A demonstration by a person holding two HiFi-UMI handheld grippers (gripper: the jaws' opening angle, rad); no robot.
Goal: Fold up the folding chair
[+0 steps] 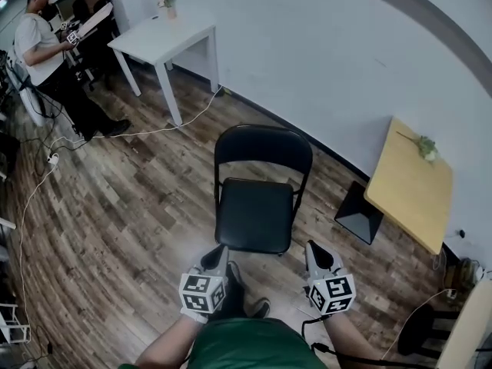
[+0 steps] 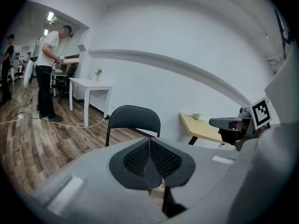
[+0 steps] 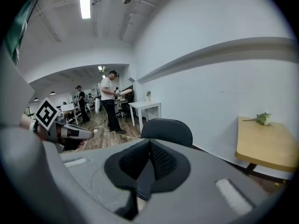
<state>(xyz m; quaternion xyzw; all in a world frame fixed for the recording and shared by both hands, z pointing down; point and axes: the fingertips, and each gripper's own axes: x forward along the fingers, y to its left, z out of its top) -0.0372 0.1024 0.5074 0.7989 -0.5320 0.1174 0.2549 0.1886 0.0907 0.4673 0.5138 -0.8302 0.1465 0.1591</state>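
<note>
A black folding chair [image 1: 257, 198] stands unfolded on the wood floor, its seat facing me and its backrest toward the white wall. My left gripper [image 1: 221, 250] hovers just short of the seat's front left corner, jaws shut and empty. My right gripper [image 1: 311, 247] hangs near the front right corner, also shut with nothing in it. In the left gripper view the closed pads [image 2: 150, 146] point at the chair's backrest [image 2: 133, 118]. The right gripper view shows its own shut gripper [image 3: 149, 148] below the backrest [image 3: 167, 129]. Neither gripper touches the chair.
A white table [image 1: 163, 38] stands at the back left, and a person [image 1: 46, 60] is beside it. A light wooden table [image 1: 407, 187] with a black foot [image 1: 360, 215] sits at the right by the wall. White cables [image 1: 154, 131] trail over the floor.
</note>
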